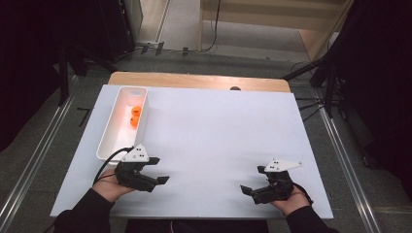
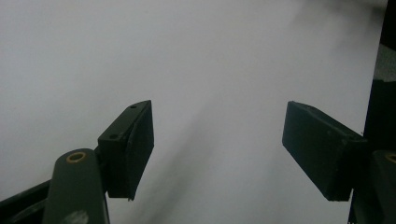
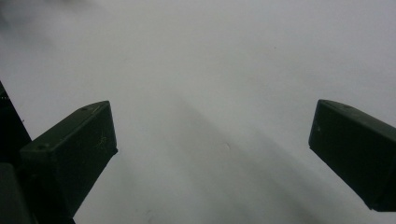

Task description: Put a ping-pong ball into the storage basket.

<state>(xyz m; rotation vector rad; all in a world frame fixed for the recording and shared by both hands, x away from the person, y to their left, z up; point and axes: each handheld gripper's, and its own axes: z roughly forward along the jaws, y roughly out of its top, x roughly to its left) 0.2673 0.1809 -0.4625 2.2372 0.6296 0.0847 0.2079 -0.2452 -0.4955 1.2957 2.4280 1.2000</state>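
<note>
High view: a white bin [image 1: 121,121] lies at the left side of the counter [image 1: 218,136], with two orange balls [image 1: 135,116] inside it near its far end. The left hand-held gripper [image 1: 160,172] hangs just beside the bin's near end, jaws apart with nothing between them. The right hand-held gripper [image 1: 250,182] sits well apart from the bin, near the counter's near right corner, jaws spread wide and empty.

Orange balls [image 1: 136,117] in bin [image 1: 108,141], count unclear
</note>
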